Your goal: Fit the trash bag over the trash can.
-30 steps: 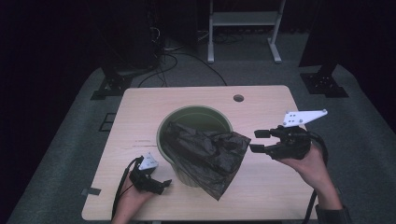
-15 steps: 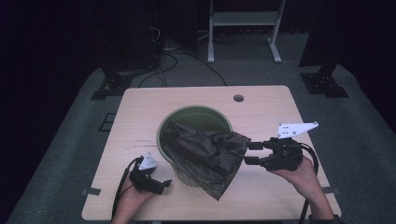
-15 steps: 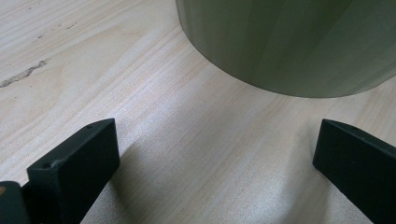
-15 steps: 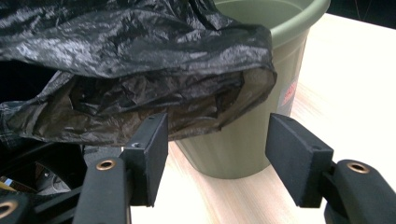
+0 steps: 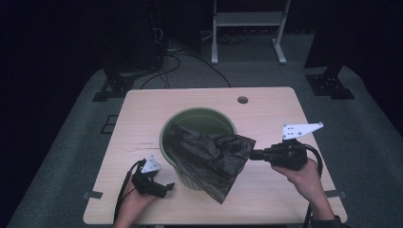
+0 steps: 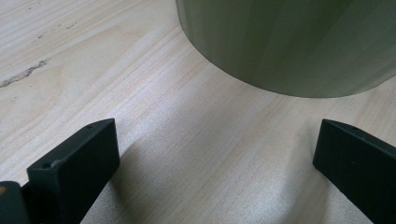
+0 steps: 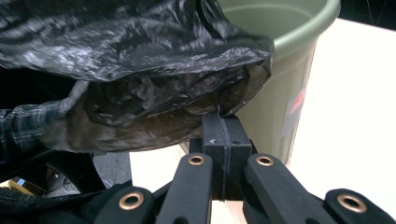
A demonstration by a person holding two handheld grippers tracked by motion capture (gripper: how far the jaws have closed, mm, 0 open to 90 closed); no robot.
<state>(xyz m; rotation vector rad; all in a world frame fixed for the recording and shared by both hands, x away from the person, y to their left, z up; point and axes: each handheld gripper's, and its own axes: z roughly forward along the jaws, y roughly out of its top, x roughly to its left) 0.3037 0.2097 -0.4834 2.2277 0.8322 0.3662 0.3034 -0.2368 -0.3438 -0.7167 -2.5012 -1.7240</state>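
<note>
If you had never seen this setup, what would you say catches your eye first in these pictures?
A crumpled black plastic bag spills out of the round olive-green plastic bin mid-table and drapes over its near rim. The right gripper pinches the bag's edge at the bin's right side, jaws having just closed on the film. The left gripper rests open on the pale wooden table, left of the bin.

From high above the near edge we look forward and down over the whole table (image 5: pixel 142 118). Our left gripper camera sits low on it, close to the green bin (image 6: pixel 289 42); our right one faces that bin's (image 7: pixel 289 56) rim closely.
</note>
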